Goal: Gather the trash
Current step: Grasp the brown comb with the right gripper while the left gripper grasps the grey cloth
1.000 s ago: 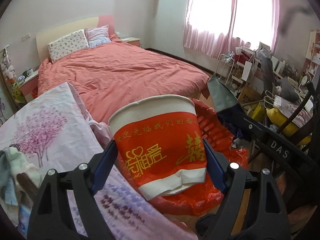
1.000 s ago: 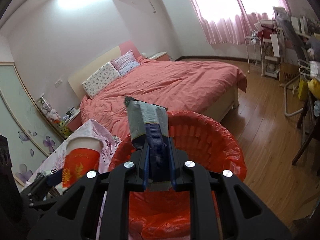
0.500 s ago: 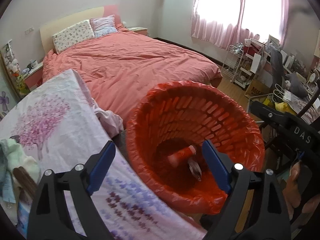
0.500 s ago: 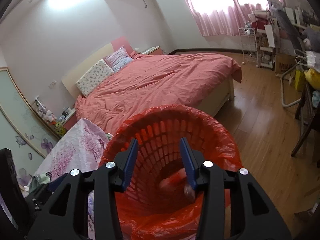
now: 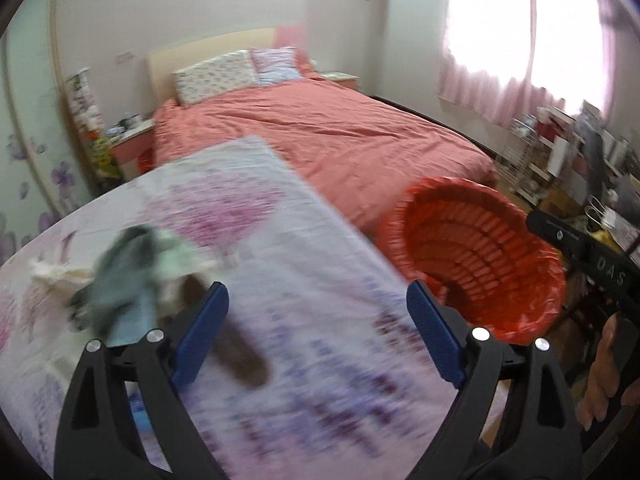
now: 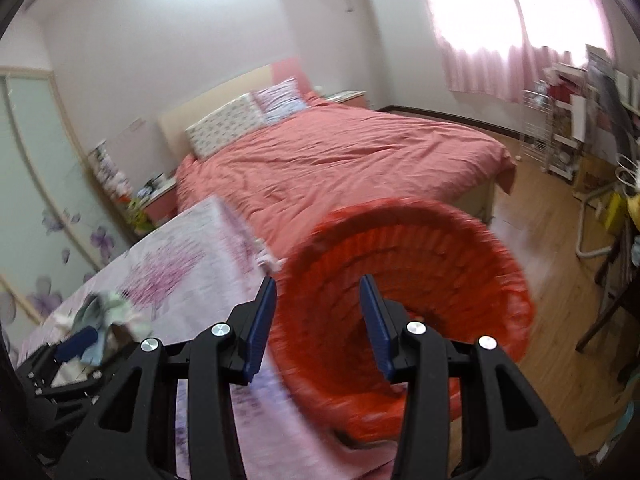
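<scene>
My left gripper [image 5: 316, 300] stands wide open with nothing between its blue pads, above the table with the floral cloth [image 5: 320, 248]. Just left of it lies a crumpled pale green and white trash pile [image 5: 128, 264], with a dark brown scrap [image 5: 240, 356] beside the left finger. The red-lined wastebasket [image 5: 472, 252] stands off the table's right edge. My right gripper [image 6: 317, 292] is open and empty over the near left rim of the wastebasket [image 6: 432, 264]. The view is blurred and the basket's bottom is hidden.
A bed with a salmon cover [image 6: 340, 160] fills the room behind the table. Wooden floor [image 6: 560, 248] lies right of the basket, with cluttered shelves [image 6: 568, 120] and a chair leg [image 6: 600, 320] at the far right. A person's hand [image 5: 604, 364] holds the right gripper's body [image 5: 592, 260].
The left gripper let go of the red and white paper cup and the right let go of the grey packet, both into the basket. Both swung left, the left out over the table.
</scene>
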